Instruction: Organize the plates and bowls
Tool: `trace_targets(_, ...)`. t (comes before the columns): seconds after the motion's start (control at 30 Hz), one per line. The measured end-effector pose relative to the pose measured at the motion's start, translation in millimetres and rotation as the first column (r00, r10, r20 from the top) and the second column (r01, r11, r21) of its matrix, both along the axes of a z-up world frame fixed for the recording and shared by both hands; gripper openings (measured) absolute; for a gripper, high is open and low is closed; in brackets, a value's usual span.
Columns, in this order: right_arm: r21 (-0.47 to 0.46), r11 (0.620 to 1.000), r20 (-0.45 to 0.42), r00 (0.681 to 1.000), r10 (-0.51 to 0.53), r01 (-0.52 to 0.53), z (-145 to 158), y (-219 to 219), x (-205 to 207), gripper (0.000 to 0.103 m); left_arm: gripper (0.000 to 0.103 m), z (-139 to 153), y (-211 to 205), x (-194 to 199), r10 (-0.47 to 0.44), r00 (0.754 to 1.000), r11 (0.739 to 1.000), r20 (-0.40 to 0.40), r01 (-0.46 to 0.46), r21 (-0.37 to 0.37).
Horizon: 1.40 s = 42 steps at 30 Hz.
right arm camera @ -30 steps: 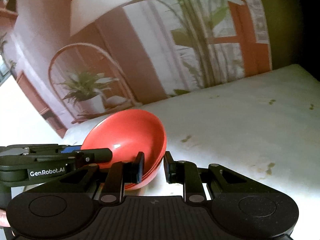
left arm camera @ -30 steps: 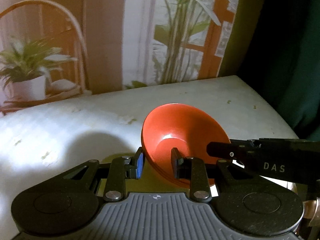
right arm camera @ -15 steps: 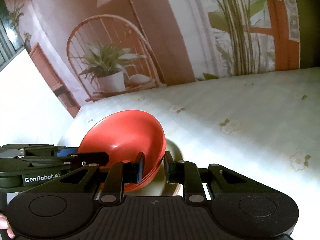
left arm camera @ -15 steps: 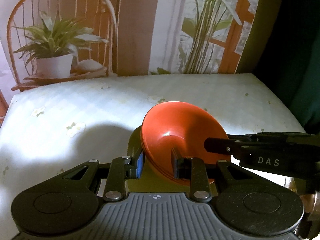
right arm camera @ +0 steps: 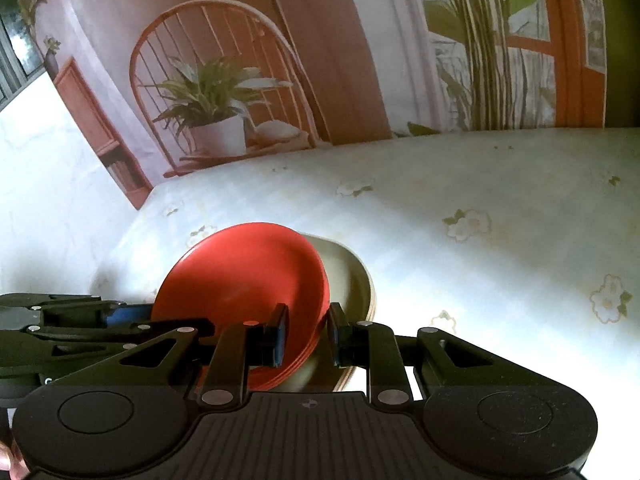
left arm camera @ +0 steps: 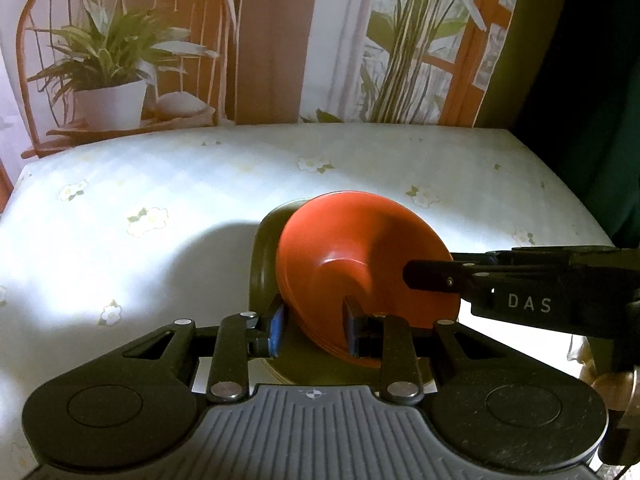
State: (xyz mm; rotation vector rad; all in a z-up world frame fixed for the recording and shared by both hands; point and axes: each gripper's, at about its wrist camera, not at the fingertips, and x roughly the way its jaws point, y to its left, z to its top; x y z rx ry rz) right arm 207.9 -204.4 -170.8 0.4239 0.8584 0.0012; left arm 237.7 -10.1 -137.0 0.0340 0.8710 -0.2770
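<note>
Between my two grippers sits a stack of red bowls (left arm camera: pixel 360 256), tilted, with its hollow side facing me in both wrist views. Under and behind it lies an olive-green plate (left arm camera: pixel 264 252) with a pale wooden-looking edge, resting on the table (left arm camera: pixel 160 184), which is covered with a pale cloth printed with small flowers.

My left gripper (left arm camera: pixel 314 328) has the near rim of the red bowls between its fingers: the blue-padded finger (left arm camera: pixel 277 330) stands outside the rim, and the other finger sits inside the bowl. Its jaws are opening at this moment, and I see a gap between the blue pad and the rim, so it is no longer pressing.

My right gripper (right arm camera: pixel 306 330) is clamped on the opposite side of the rim, one finger inside the bowl and one outside, both hard against the stacked edges. In the left wrist view that gripper reaches in from the right (left arm camera: pixel 440 274), its tip over the bowl's inner wall.

From the right wrist view the red bowls overlap the green plate (right arm camera: pixel 352 280), covering its left part; I cannot tell whether the bottom bowl already touches the plate.

Behind the table hangs a printed backdrop (left arm camera: pixel 280 40) showing a potted plant on a chair.
</note>
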Motion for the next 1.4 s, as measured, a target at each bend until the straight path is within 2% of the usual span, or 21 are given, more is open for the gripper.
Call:
trace_targets(0.1, -0.018, 1.0, 0.002, 1.0, 0.003, -0.003, 3, 2, -1, 0.022, 0.038, 3, -2, -2, 0.008, 1.0, 1.0, 0.009, -0.008, 0.009)
trace_targets(0.13, -0.025, 1.0, 0.005, 1.0, 0.003, -0.003, 4, 2, -2, 0.023, 0.044, 5, -2, -4, 0.01, 1.0, 1.0, 0.017, -0.011, 0.015)
trace_targets(0.23, -0.048, 0.999, 0.013, 1.0, -0.007, 0.008, 10, 1, -6, 0.033, 0.054, 13, -3, -10, 0.02, 0.999, 0.999, 0.045, -0.021, 0.026)
trace_targets(0.4, -0.079, 0.997, 0.039, 0.999, -0.021, 0.024, 26, -3, -19, 0.044, 0.063, 31, -4, -26, 0.038, 0.995, 0.998, 0.094, -0.042, 0.042)
trace_targets(0.5, -0.095, 0.995, 0.057, 0.998, -0.03, 0.035, 38, -4, -30, 0.051, 0.072, 45, -4, -39, 0.051, 0.99, 0.997, 0.128, -0.058, 0.051)
trace_targets(0.67, -0.149, 0.988, 0.097, 0.995, -0.026, 0.04, 67, 0, -53, 0.071, 0.092, 75, -4, -70, 0.074, 0.974, 0.994, 0.213, -0.088, 0.06)
trace_targets(0.93, -0.24, 0.968, 0.195, 0.981, -0.02, 0.068, 126, 11, -107, 0.103, 0.103, 119, -9, -128, 0.09, 0.943, 0.993, 0.322, -0.111, 0.048)
trace_targets(1.2, -0.267, 0.957, 0.256, 0.966, -0.045, 0.116, 173, 18, -156, 0.103, 0.103, 151, -15, -184, 0.105, 0.91, 0.99, 0.402, -0.134, 0.045)
trace_targets(1.4, -0.293, 0.947, 0.295, 0.954, -0.045, 0.135, 198, 30, -186, 0.103, 0.103, 166, -20, -219, 0.113, 0.901, 0.989, 0.418, -0.143, 0.041)
